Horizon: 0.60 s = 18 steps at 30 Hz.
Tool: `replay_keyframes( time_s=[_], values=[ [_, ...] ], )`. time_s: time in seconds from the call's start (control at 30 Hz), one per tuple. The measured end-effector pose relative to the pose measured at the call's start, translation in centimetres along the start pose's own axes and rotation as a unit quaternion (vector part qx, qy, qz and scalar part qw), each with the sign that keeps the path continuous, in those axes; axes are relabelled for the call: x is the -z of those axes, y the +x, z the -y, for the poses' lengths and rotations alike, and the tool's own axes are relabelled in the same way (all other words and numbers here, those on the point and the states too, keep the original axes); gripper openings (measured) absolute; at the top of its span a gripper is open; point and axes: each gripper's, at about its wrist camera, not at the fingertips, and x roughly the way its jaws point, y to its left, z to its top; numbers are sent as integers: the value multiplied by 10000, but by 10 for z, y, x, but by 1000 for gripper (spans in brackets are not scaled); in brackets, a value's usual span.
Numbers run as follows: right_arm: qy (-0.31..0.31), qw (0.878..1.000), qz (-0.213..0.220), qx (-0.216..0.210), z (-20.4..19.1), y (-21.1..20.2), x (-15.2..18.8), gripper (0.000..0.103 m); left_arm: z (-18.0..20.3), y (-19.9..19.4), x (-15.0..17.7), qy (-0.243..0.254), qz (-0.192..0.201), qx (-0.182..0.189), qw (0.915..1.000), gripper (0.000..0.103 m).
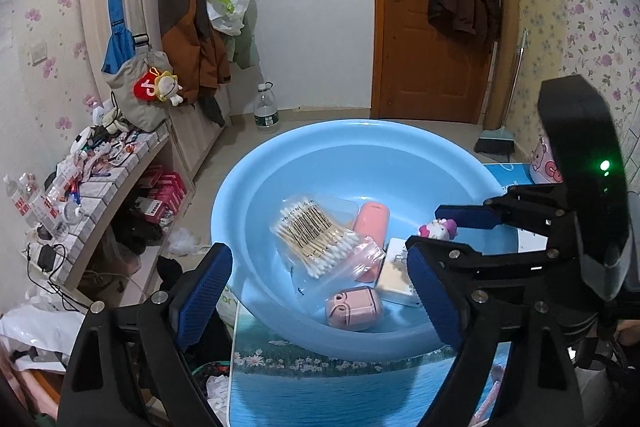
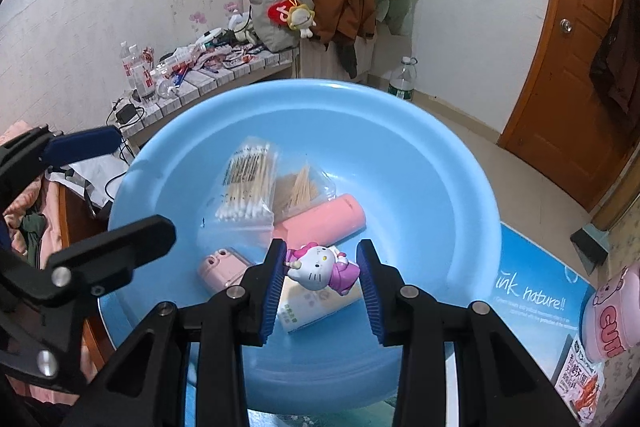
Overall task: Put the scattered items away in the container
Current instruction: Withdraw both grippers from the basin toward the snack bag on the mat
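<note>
A light blue basin (image 1: 248, 195) (image 2: 420, 155) stands on a table. In it lie a bag of cotton swabs (image 1: 316, 233) (image 2: 246, 183), a pink case (image 1: 372, 223) (image 2: 320, 219), a small pink box (image 1: 352, 309) (image 2: 220, 267) and a white pack (image 1: 394, 275) (image 2: 308, 307). A bag of toothpicks (image 2: 300, 189) lies there too. My right gripper (image 2: 322, 269) (image 1: 434, 233) is over the basin, its jaws apart around a Hello Kitty figure (image 2: 318, 267) (image 1: 438, 229), whose left side touches the left pad. My left gripper (image 1: 316, 291) is open and empty at the basin's near rim.
The table top (image 2: 532, 291) carries a printed mat and a pink tin (image 2: 612, 315) at the right. A cluttered low shelf (image 1: 120, 163) with bottles stands at the left. A door (image 1: 420, 27), hanging coats and a water bottle (image 1: 266, 109) are behind.
</note>
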Motion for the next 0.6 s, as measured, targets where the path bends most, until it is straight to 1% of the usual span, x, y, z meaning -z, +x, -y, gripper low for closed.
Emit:
replay_keyframes(
  time_s=[0.07,0.3,0.37,0.43,0.47,0.5,0.53,0.6],
  values=[
    [-33,10000,-72,25,-1,4,0,37,-2,1,1,-35,-25,-17,10000,89],
    [-98,9999,-108,43,-4,6,1,37,-2,3,1,-58,-34,-13,10000,89],
    [-82,9998,-131,83,-3,7,0,43,0,2,1,-41,-16,-9,10000,89],
    [-2,9998,-137,161,1,7,1,56,1,1,1,-39,-5,-12,10000,89],
    [-50,9997,-94,204,1,6,0,59,0,0,2,-45,-4,-15,10000,89],
    [-52,9997,-72,248,1,4,0,64,0,1,2,-49,-6,-22,10000,89],
    [-28,9997,-48,222,2,3,0,72,0,1,2,-56,-10,-29,10000,89],
    [-68,9998,-19,162,1,0,1,76,0,0,1,-80,-8,-39,10000,89]
  ],
)
